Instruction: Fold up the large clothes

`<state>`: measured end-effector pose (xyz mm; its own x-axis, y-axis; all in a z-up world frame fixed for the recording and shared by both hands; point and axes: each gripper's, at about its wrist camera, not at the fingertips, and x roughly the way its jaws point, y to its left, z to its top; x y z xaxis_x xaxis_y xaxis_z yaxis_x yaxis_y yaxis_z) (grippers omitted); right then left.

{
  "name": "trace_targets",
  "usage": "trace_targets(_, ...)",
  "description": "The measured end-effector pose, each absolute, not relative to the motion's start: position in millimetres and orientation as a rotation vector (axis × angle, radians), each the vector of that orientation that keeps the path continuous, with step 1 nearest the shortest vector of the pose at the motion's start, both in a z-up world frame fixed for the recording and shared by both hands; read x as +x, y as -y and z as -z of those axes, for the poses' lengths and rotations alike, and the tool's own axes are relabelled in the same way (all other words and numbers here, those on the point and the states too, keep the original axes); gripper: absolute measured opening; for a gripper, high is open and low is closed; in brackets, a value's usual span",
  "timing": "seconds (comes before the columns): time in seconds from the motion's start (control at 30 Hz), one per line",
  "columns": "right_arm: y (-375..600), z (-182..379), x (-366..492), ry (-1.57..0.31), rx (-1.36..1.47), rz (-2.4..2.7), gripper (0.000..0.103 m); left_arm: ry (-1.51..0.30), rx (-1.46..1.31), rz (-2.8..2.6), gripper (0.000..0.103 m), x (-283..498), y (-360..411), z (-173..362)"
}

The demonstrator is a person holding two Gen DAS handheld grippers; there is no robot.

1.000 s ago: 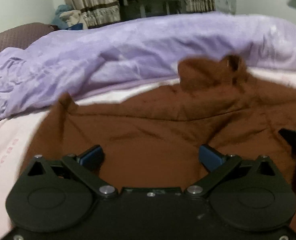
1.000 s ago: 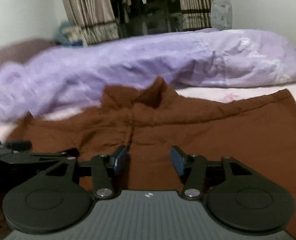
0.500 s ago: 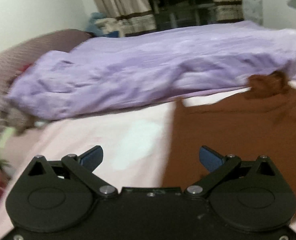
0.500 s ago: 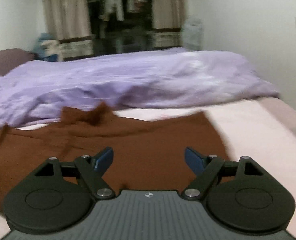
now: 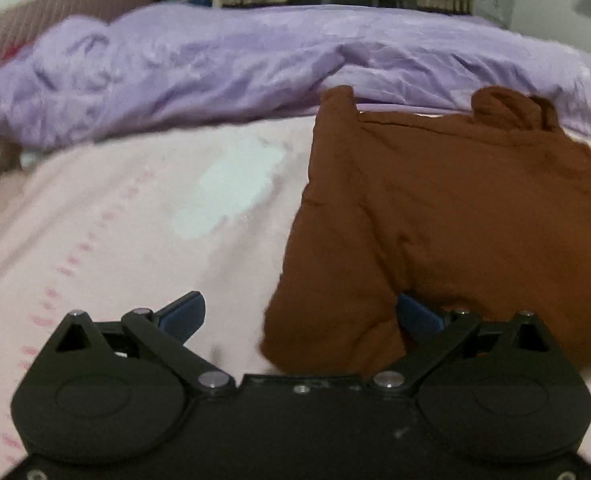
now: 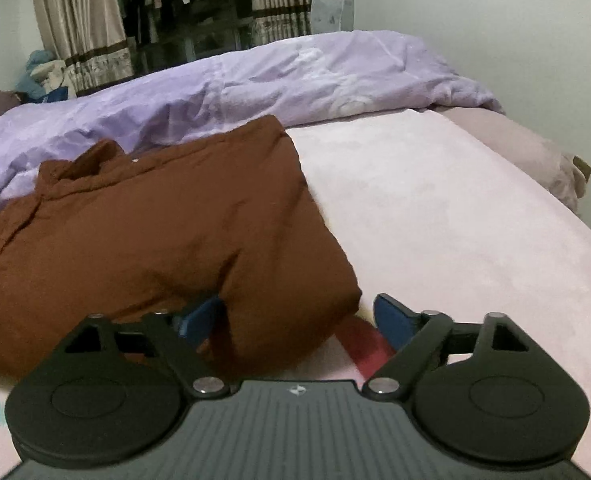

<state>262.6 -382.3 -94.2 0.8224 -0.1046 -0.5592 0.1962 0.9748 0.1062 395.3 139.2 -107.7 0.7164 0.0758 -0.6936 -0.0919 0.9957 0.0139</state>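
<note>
Brown garment (image 5: 455,216): lies folded on the pink bed sheet (image 5: 115,220), its far edge against the purple duvet (image 5: 215,64).
Left gripper (image 5: 299,316): jaws spread wide, the garment's near left corner between them, pads not pressing it.
Right gripper (image 6: 295,316): jaws opening, the garment's near right corner between them, unclamped.

Both handheld black two-finger grippers angle downward, the left gripper (image 5: 299,314) with its blue-padded fingers (image 5: 183,314) spread wide apart, the right gripper (image 6: 297,318) with its jaws opening and its blue fingers (image 6: 393,320) splayed to either side.
</note>
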Motion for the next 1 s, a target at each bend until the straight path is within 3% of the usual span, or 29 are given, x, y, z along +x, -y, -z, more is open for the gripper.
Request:
trace_targets(0.13,393,104,273,-0.608,0.227,0.073,0.103,-0.800,-0.149,-0.032,0.103,405,-148,111)
trace_targets(0.17,398,106,276,-0.615,0.281,0.041,0.086,-0.795,-0.150,-0.021,0.103,404,-148,110)
trace_targets(0.2,401,107,275,-0.601,0.327,-0.001,0.055,-0.787,-0.145,-0.003,0.100,397,-145,107)
trace_targets(0.23,403,106,274,-0.597,0.363,-0.048,0.044,-0.777,-0.139,0.024,0.082,393,-143,106)
trace_targets(0.27,402,104,271,-0.595,0.387,-0.058,0.036,-0.769,-0.139,0.054,0.071,390,-140,104)
trace_targets(0.33,395,97,266,-0.586,0.366,-0.037,0.030,-0.751,-0.123,0.062,0.037,386,-134,99)
trace_targets(0.4,387,87,260,-0.565,0.336,-0.016,0.029,-0.722,-0.109,0.054,0.031,374,-132,85)
trace_targets(0.43,384,83,256,-0.553,0.330,-0.009,0.029,-0.716,-0.111,0.058,0.036,368,-135,81)
trace_targets(0.47,382,79,252,-0.545,0.327,-0.002,0.036,-0.716,-0.108,0.056,0.049,365,-135,78)
trace_targets(0.5,383,78,251,-0.547,0.330,0.008,0.050,-0.723,-0.102,0.065,0.079,365,-134,77)
trace_targets(0.53,384,79,252,-0.562,0.332,0.028,0.061,-0.730,-0.099,0.069,0.102,366,-135,81)
trace_targets(0.57,387,81,258,-0.580,0.339,0.042,0.075,-0.746,-0.099,0.066,0.103,369,-135,86)
trace_targets(0.67,398,96,265,-0.623,0.409,0.052,0.091,-0.800,-0.132,0.067,0.103,382,-134,106)
trace_targets(0.8,408,109,271,-0.599,0.530,0.029,0.094,-0.769,-0.218,0.069,0.102,394,-136,116)
trace_targets(0.83,409,110,273,-0.589,0.543,0.028,0.088,-0.766,-0.236,0.078,0.080,398,-137,117)
trace_targets(0.87,409,110,275,-0.587,0.554,0.032,0.046,-0.762,-0.264,0.092,0.065,400,-139,117)
trace_targets(0.9,409,110,277,-0.589,0.567,0.003,0.032,-0.752,-0.294,0.105,0.043,399,-141,114)
trace_targets(0.93,407,107,277,-0.583,0.577,-0.006,0.030,-0.733,-0.282,0.085,0.025,397,-140,108)
trace_targets(1.0,399,94,271,-0.565,0.525,0.010,0.025,-0.680,-0.249,0.056,0.016,389,-135,87)
